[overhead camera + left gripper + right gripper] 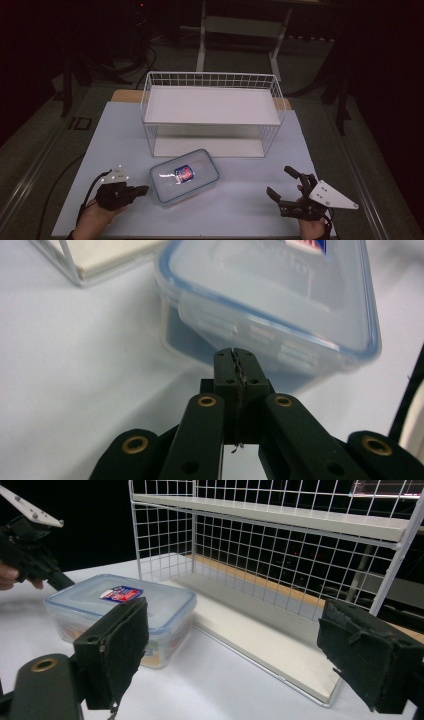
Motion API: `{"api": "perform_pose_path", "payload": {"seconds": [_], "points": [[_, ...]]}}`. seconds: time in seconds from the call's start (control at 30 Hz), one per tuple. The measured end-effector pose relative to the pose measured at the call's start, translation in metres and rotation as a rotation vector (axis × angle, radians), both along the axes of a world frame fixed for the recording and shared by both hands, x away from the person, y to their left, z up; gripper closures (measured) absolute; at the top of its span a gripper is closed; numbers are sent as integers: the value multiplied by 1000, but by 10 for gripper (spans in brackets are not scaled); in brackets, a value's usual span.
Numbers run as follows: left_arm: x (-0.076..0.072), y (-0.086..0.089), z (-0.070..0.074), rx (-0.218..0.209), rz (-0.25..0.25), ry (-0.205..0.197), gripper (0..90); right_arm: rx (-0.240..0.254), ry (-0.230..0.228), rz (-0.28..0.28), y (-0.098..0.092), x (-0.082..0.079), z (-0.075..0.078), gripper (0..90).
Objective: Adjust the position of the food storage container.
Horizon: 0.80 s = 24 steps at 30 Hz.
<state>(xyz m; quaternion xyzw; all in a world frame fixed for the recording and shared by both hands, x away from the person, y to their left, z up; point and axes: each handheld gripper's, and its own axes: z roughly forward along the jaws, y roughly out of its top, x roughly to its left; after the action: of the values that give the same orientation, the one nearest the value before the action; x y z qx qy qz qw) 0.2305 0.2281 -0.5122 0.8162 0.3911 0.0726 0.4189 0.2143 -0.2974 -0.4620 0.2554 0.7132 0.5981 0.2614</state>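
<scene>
Lying just ahead of the closed left hand-held gripper (235,357) — a lidded plastic box (280,295).

Centre: clear plastic food container (184,176) with blue-rimmed lid and a red, white and blue label (183,173). Upper centre: white wire-grid shelf rack (212,111) with white boards. Pale blue-white tabletop (240,200). Lower left and lower right: black grippers (141,190) (283,184) carrying grey plates.

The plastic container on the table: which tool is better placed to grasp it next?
Probably the right tool: its jaws are open and face the plastic container. The left tool is nearer, almost at its edge, but its jaws are shut.
</scene>
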Motion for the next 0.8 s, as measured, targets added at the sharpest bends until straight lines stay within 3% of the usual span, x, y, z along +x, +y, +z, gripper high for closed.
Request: {"api": "perform_pose_path", "payload": {"seconds": [0.2,0.57,0.8], "points": [[12,-5,0,-1,4,-6,890,4,3,-5,0,0,0,129],[40,-14,-1,12,11,-51,890,6,2,-8,-1,0,-1,130],[57,-27,-4,-9,27,-68,890,9,6,-7,-1,0,-1,130]]}}
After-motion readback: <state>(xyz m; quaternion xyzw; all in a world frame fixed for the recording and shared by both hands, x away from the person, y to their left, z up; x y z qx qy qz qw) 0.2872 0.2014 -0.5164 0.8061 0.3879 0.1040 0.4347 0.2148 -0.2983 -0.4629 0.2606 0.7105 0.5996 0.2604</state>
